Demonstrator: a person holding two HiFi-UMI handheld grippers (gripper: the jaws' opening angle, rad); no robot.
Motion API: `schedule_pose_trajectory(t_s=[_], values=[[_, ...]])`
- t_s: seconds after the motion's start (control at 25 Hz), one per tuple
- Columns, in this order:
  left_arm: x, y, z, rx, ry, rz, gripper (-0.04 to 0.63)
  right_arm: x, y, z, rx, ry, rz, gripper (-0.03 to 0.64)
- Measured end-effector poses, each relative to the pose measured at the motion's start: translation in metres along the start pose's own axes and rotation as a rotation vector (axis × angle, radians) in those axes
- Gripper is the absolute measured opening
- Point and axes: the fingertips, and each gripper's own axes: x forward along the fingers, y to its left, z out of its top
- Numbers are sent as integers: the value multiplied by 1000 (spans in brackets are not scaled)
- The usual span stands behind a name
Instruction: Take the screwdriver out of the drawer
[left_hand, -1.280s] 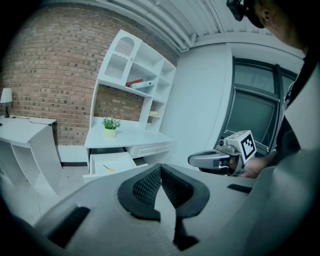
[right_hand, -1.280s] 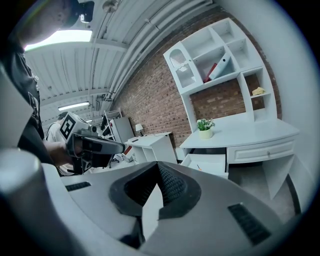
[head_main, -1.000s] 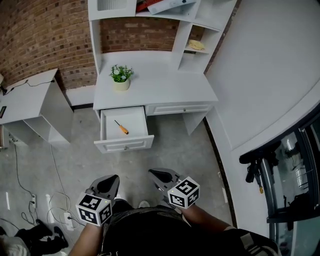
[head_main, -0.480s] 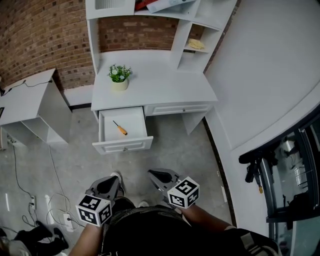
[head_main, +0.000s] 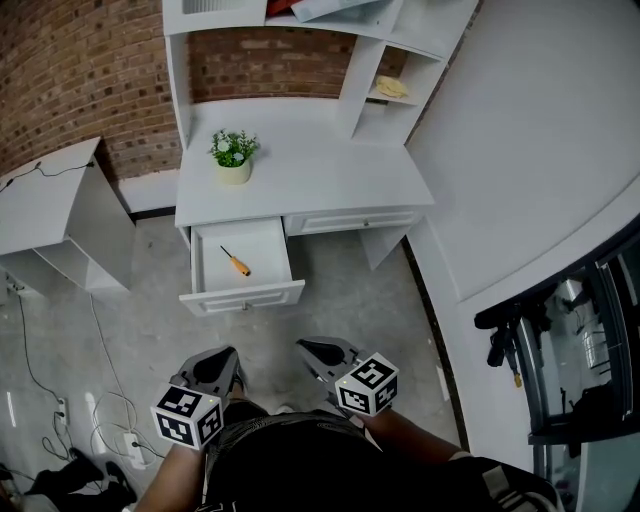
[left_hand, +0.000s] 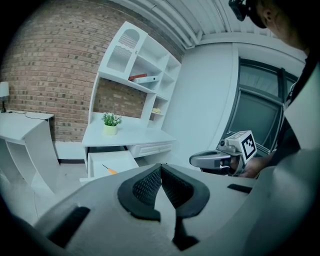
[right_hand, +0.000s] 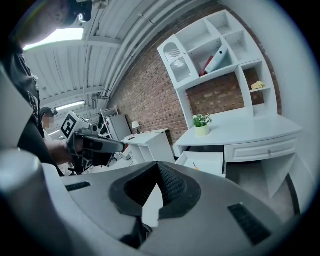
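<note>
Desk (head_main: 320, 170) has drifted left; clear floor (head_main: 340, 290) lies before the drawer (head_main: 206, 262) holding the screwdriver (head_main: 237, 263). Left claw (head_main: 222, 356) and right claw (head_main: 306, 347) are pressed together, empty.

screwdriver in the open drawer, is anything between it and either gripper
Nothing visible does. The drawer stands open and the screwdriver lies alone on its bottom, uncovered from above. Only floor lies between the drawer front and the left gripper and right gripper, both shut on nothing.

The screwdriver (head_main: 236, 262), with its orange handle and thin dark shaft, lay diagonally, alone on the white floor of the drawer (head_main: 244, 297), which stood pulled open, left of the frame's centre.
</note>
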Motion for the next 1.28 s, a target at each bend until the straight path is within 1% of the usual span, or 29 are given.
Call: schedule_pose_trajectory(t_s=[0.2, 0.44, 0.72, 1.08, 1.28], values=[[11, 19, 5, -5, 12, -8, 18, 21, -8, 8, 2, 13, 1, 3], [28, 51, 30, 1, 8, -16, 18, 51, -23, 27, 9, 26, -9, 5], [51, 87, 44, 14, 40, -49, 18, 91, -41, 49, 14, 46, -31, 5], [73, 160, 78, 9, 56, -66, 18, 152, -70, 86, 19, 63, -82, 5], [83, 196, 89, 9, 70, -88, 18, 186, -82, 97, 21, 86, -110, 5]])
